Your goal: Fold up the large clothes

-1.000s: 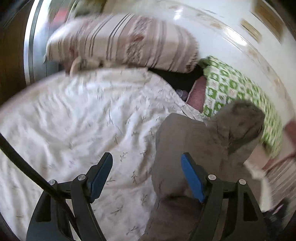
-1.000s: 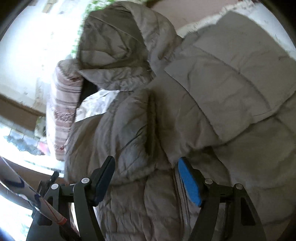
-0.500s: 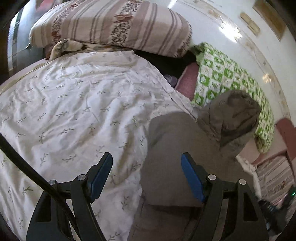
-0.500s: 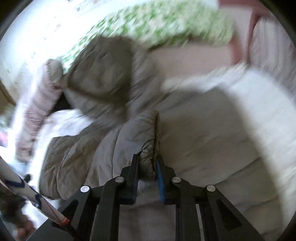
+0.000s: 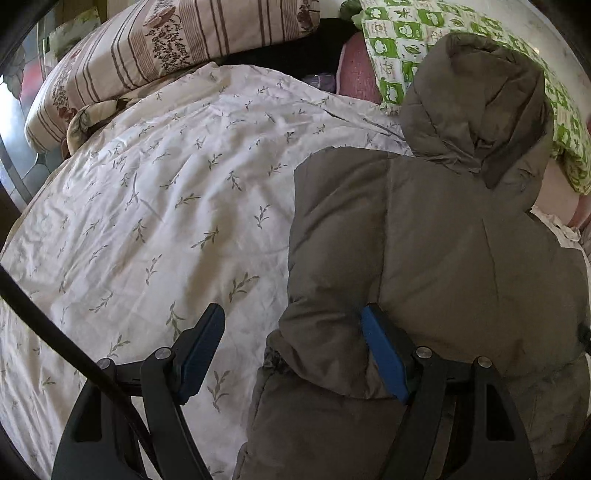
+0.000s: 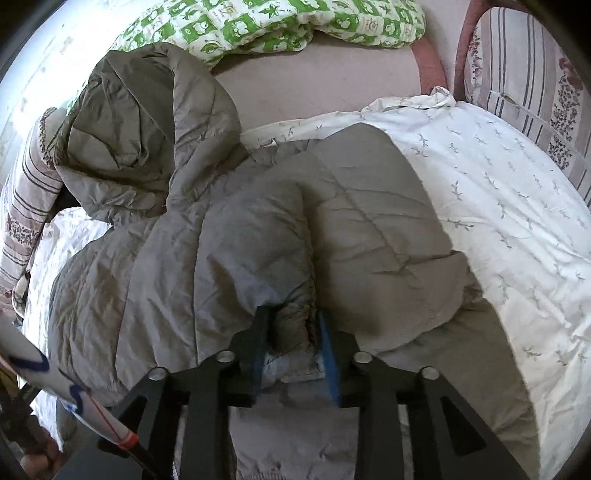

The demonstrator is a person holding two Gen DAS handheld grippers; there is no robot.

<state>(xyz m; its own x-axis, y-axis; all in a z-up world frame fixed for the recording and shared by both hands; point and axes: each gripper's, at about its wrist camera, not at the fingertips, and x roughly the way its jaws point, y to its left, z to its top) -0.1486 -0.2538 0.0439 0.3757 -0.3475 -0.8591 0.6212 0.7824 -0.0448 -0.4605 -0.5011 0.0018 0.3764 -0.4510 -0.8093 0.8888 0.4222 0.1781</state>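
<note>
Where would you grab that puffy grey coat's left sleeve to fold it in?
Probably at the cuff end of the sleeve. It lies along the jacket edge beside the floral sheet, thin enough to pinch. The open left gripper could come in from the sheet side. The right gripper is shut on the other sleeve.

Jacket [image 6: 229, 236] on duvet [image 6: 517, 206], cuff btwn right gripper [image 6: 291, 343] fingers; hood [image 6: 147, 122] ahead-left, pillow [image 6: 266, 22] beyond. Left gripper [image 5: 291, 347]: jacket edge btwn fingers.
</note>
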